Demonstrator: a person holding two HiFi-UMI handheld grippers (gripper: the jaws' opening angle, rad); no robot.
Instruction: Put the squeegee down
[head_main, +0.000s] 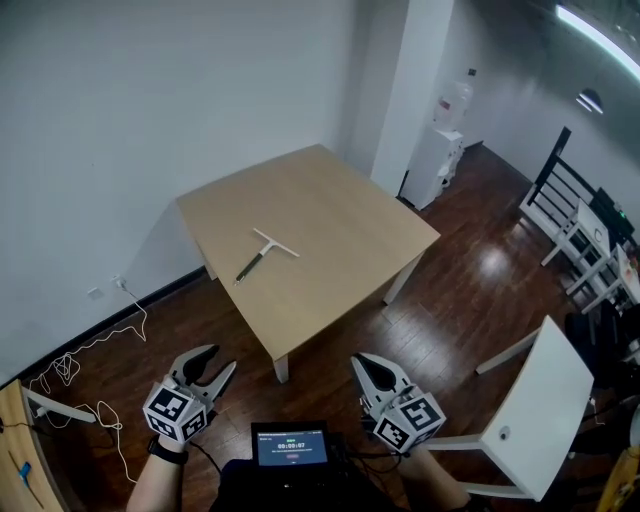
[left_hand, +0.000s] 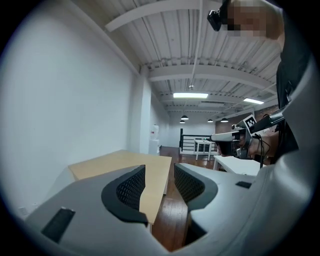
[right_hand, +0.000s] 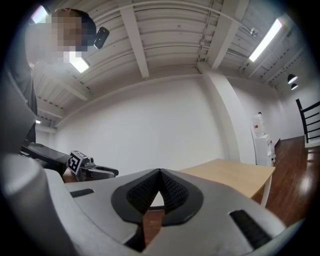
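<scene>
The squeegee (head_main: 265, 253), a white blade on a dark handle, lies flat on the light wooden table (head_main: 340, 205), with nothing touching it. Both grippers hang over the dark floor in front of the table, well short of it. My left gripper (head_main: 215, 362) is open and empty; in the left gripper view its jaws (left_hand: 159, 181) stand apart, framing the table's (left_hand: 120, 162) near corner. My right gripper (head_main: 363, 364) is shut on nothing, its pads meeting in the right gripper view (right_hand: 160, 173). The squeegee does not show in either gripper view.
A white chair (head_main: 540, 410) stands at the right. A white water dispenser (head_main: 438, 160) sits beside the pillar behind the table. White cables (head_main: 85, 350) trail on the floor at the left. A small screen (head_main: 290, 447) sits at the person's chest. Black railing (head_main: 555, 180) stands far right.
</scene>
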